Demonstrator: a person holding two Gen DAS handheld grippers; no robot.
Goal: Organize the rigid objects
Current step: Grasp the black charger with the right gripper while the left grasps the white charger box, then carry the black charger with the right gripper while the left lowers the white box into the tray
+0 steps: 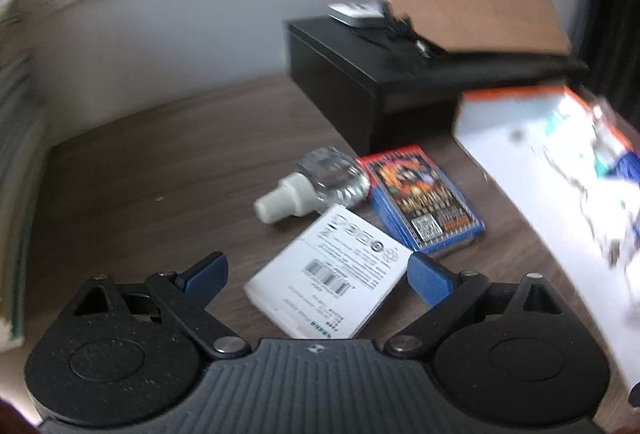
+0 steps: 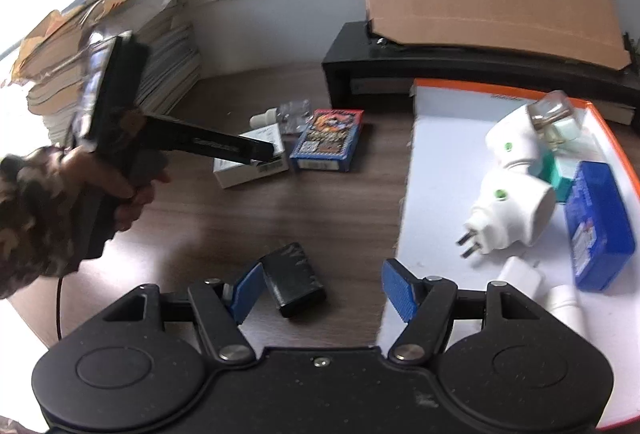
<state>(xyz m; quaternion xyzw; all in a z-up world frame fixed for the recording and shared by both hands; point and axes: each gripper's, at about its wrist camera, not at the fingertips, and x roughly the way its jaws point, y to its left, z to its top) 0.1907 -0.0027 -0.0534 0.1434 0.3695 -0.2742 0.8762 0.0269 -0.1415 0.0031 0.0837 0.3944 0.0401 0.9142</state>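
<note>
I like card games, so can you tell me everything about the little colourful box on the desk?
The card box is a small flat pack, blue on its sides, with a red top edge and a busy orange and black picture, plus a square code near one end. It lies flat on the brown desk, printed face up. A white box lies close on one side and a clear bottle by its corner; whether they touch is unclear. No gripper touches it.

I count two white plug adapters (image 2: 516,150) and one blue box (image 2: 600,230) in the tray (image 2: 440,138). On my desk (image 2: 224,218) lie one white box (image 1: 328,274), one card pack (image 1: 424,202), one clear bottle (image 1: 320,182) and one black case (image 2: 296,278).
</note>
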